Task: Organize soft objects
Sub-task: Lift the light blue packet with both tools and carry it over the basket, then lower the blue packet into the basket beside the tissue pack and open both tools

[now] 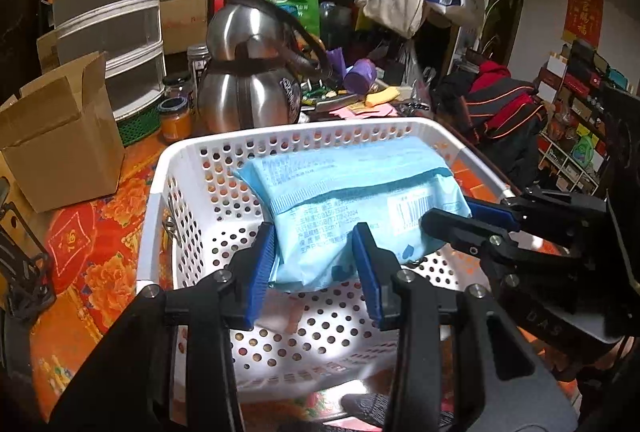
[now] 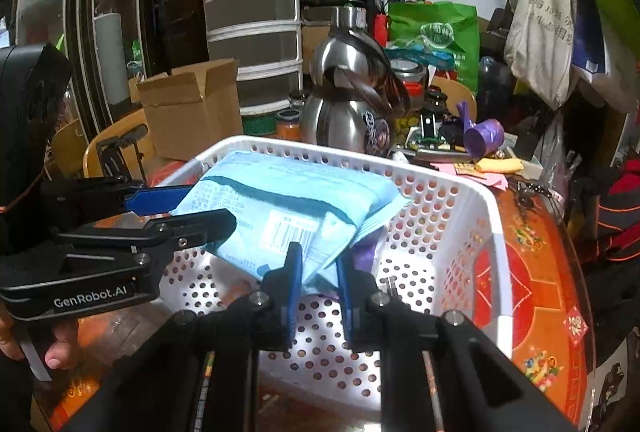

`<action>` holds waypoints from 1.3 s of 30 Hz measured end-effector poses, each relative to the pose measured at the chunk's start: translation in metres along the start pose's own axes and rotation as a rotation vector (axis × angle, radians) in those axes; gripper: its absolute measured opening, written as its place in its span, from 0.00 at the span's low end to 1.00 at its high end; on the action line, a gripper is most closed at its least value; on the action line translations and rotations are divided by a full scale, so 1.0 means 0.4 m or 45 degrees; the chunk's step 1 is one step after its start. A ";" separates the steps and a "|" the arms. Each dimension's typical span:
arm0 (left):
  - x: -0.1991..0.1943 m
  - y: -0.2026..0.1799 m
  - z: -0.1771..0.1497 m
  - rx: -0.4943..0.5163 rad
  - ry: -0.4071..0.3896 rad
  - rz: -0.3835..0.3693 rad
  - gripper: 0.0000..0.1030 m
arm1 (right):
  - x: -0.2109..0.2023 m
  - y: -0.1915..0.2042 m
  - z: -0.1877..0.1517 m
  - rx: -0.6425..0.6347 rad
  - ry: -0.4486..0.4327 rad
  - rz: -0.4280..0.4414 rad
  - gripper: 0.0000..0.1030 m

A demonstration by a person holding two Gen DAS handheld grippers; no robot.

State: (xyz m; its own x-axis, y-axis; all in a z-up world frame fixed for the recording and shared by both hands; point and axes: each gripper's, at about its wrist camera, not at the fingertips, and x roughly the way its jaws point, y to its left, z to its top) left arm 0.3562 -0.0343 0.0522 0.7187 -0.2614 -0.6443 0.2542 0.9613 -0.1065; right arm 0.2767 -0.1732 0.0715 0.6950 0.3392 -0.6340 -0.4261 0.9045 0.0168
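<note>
Over the white basket (image 1: 160, 167) on the bench, you hold the blue soft pack (image 1: 352, 191) with both jaws pinching its near edge: left gripper (image 1: 316, 264), right gripper (image 2: 318, 282). It looks light, squashy and slippery, so grip the sealed seam. Only the right view shows something purple beneath the pack.

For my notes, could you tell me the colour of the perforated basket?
White: the perforated basket, clearest in the left wrist view.

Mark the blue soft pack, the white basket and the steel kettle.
blue soft pack (image 1: 352, 183): left wrist view, middle of its top face.
white basket (image 1: 304, 129): left wrist view, far rim.
steel kettle (image 2: 340, 111): right wrist view, lower body.
</note>
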 end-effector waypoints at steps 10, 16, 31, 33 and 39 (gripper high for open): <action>0.006 -0.001 0.001 -0.002 0.007 0.062 0.57 | 0.009 -0.009 -0.001 0.023 0.044 -0.046 0.33; -0.050 0.014 -0.002 -0.036 -0.062 0.070 0.78 | -0.050 -0.048 -0.004 0.104 -0.022 -0.081 0.67; -0.109 0.003 -0.040 -0.063 -0.045 0.073 0.89 | -0.098 -0.065 -0.021 0.149 -0.020 -0.095 0.73; -0.129 0.000 -0.052 -0.066 -0.052 0.073 0.89 | -0.115 -0.060 -0.026 0.159 -0.031 -0.090 0.73; -0.210 -0.024 -0.095 -0.051 -0.085 0.075 0.89 | -0.171 -0.027 -0.052 0.140 -0.054 -0.101 0.73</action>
State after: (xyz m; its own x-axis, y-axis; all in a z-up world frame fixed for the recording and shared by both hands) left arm 0.2690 -0.0181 0.0785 0.7736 -0.2080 -0.5986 0.1849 0.9776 -0.1007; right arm 0.2215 -0.2115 0.0986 0.7491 0.2739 -0.6032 -0.3043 0.9510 0.0540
